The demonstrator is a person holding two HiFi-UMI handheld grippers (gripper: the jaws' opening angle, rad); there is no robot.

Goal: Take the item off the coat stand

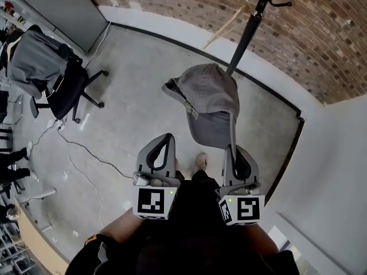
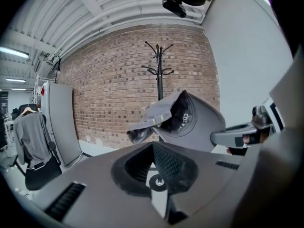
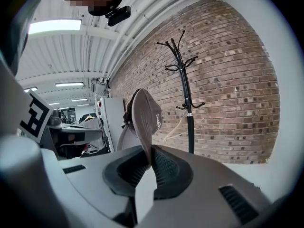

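A grey baseball cap hangs free of the black coat stand, which stands behind it by the brick wall. My right gripper is shut on the cap's brim. In the right gripper view the brim rises edge-on out of the closed jaws of the right gripper, with the stand to the right. My left gripper is beside the cap on the left, shut and holding nothing. The left gripper view shows that gripper, with the cap's inside ahead and the bare stand beyond.
An office chair with a grey jacket over it stands at the left, and cables trail across the concrete floor. A brick wall runs along the back and a white wall is on the right. A shoe shows between the grippers.
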